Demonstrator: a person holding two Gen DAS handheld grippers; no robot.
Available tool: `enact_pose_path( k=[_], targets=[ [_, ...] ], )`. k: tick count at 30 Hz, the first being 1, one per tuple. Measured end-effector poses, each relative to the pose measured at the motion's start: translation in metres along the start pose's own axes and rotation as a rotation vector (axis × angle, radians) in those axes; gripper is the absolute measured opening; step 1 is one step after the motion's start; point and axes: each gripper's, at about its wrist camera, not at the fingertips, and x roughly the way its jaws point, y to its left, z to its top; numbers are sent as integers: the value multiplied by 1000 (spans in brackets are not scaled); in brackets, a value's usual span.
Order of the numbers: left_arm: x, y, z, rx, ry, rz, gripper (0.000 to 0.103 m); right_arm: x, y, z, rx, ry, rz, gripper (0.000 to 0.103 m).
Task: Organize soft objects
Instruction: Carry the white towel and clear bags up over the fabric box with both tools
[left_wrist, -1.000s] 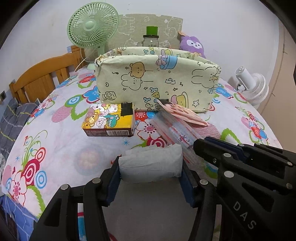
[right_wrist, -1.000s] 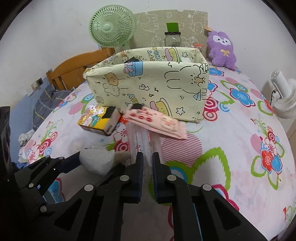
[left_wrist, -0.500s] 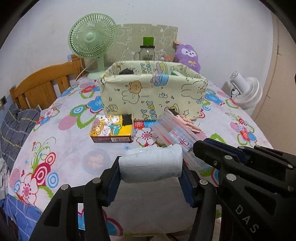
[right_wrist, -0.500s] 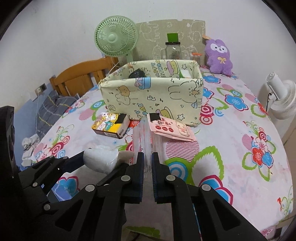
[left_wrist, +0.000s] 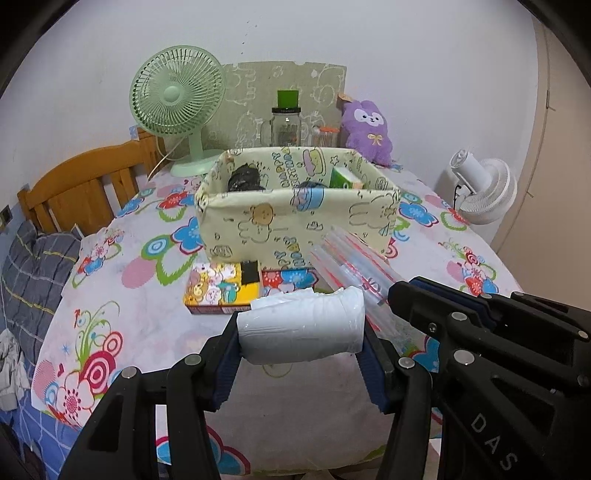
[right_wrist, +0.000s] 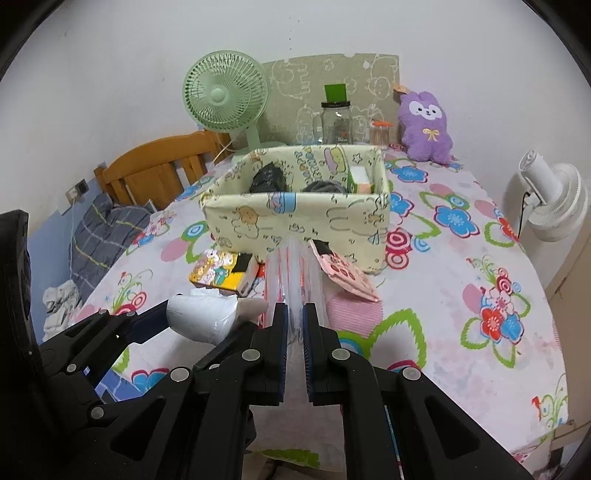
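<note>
Left gripper (left_wrist: 300, 350) jaws clamp white soft pack (left_wrist: 300, 326), long axis crosswise; fabric bin (left_wrist: 295, 225) straight ahead. Right gripper (right_wrist: 293, 325) jaws narrow, pinching clear bags (right_wrist: 293, 273).

Ahead of both tongs a fabric bin (left_wrist: 295, 218) sits on the table (left_wrist: 147, 325), with a box (left_wrist: 219, 288) lying on the table before its left half and a flat packet (right_wrist: 345, 273) before its right half. Behind the bin, along the wall, stand a desk fan (left_wrist: 177, 99) to the left, a jar (left_wrist: 286, 123) in the middle and a plush toy (left_wrist: 367, 131) to the right. A second fan (right_wrist: 550, 199) stands off the table's right edge.
</note>
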Motion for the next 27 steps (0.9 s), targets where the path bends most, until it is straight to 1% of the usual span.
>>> enact_pose_path(
  k=[6, 20, 27],
  targets=[
    [-2, -3, 11, 14, -4, -8, 59, -5, -1, 11, 5, 11, -24, 10],
    [-15, -6, 41, 24, -58, -7, 59, -23, -1, 40, 3, -47, -37, 10],
    [-17, -6, 57, 9, -82, 3, 59, -26, -2, 58, -14, -74, -46, 10]
  ],
)
